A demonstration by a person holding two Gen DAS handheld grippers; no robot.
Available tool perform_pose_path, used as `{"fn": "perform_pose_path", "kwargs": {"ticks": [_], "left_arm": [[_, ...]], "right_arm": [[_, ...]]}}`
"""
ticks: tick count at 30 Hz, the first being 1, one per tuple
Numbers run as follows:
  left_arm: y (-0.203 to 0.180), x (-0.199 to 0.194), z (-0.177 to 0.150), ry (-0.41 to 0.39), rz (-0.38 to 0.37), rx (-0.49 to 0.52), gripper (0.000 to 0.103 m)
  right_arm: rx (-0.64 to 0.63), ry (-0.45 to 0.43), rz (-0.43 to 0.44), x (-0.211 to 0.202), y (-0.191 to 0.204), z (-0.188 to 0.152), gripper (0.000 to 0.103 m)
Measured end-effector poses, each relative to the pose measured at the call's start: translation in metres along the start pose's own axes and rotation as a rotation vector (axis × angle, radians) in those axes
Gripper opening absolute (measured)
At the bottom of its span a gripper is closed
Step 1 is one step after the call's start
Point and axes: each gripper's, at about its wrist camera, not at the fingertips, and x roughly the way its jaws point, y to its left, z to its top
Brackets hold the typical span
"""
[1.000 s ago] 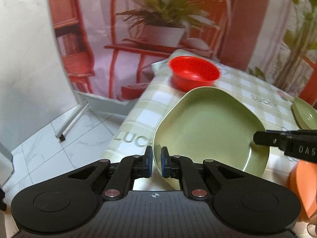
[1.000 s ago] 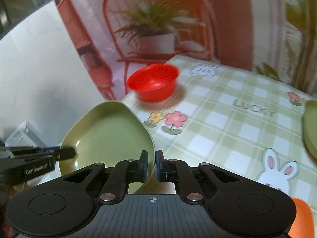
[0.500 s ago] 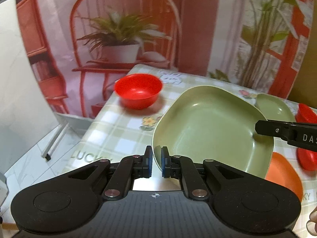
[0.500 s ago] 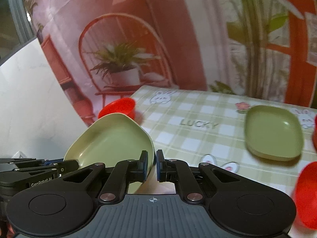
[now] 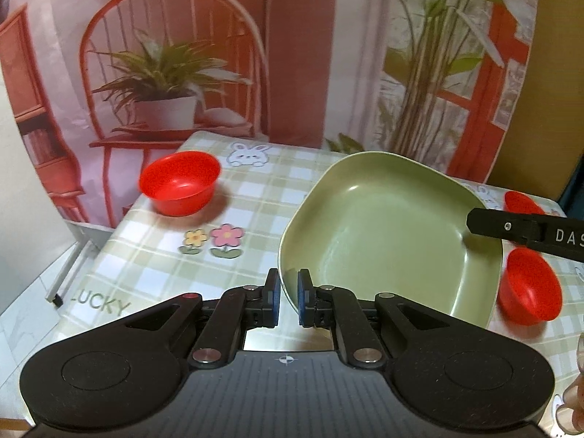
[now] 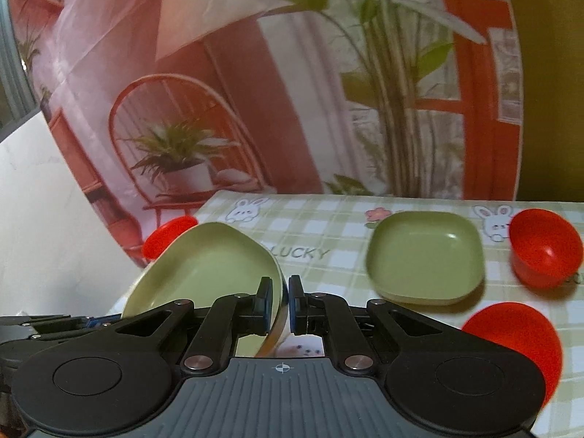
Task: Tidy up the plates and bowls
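Observation:
My left gripper is shut on the near rim of a large green plate and holds it above the checked tablecloth. My right gripper is shut on the opposite rim of the same plate; its fingers show at the right in the left wrist view. A smaller green plate lies on the table to the right. Red bowls stand at the far left, the far right and the near right.
The table has a green checked cloth with rabbits and flowers. Its left edge drops to a tiled floor. A printed backdrop with a chair and plants hangs behind.
Both grippers have carried the large green plate to the right over the table. The small green plate and the right red bowls have come into view. The grips have not changed.

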Motion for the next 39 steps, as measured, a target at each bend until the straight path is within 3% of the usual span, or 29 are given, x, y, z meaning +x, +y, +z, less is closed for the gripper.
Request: {"fn": "perform_pose_path", "kwargs": {"ticks": [21, 39], "left_arm": [[-0.051, -0.011, -0.022, 0.039, -0.073, 0.025, 0.011], [-0.056, 0.008, -0.032, 0.066, -0.066, 0.098, 0.011]], "right_arm": [[0.066, 0.01, -0.055, -0.041, -0.051, -0.033, 0.009], [0.047, 0.124, -0.069, -0.043, -0.052, -0.078, 0.009]]}}
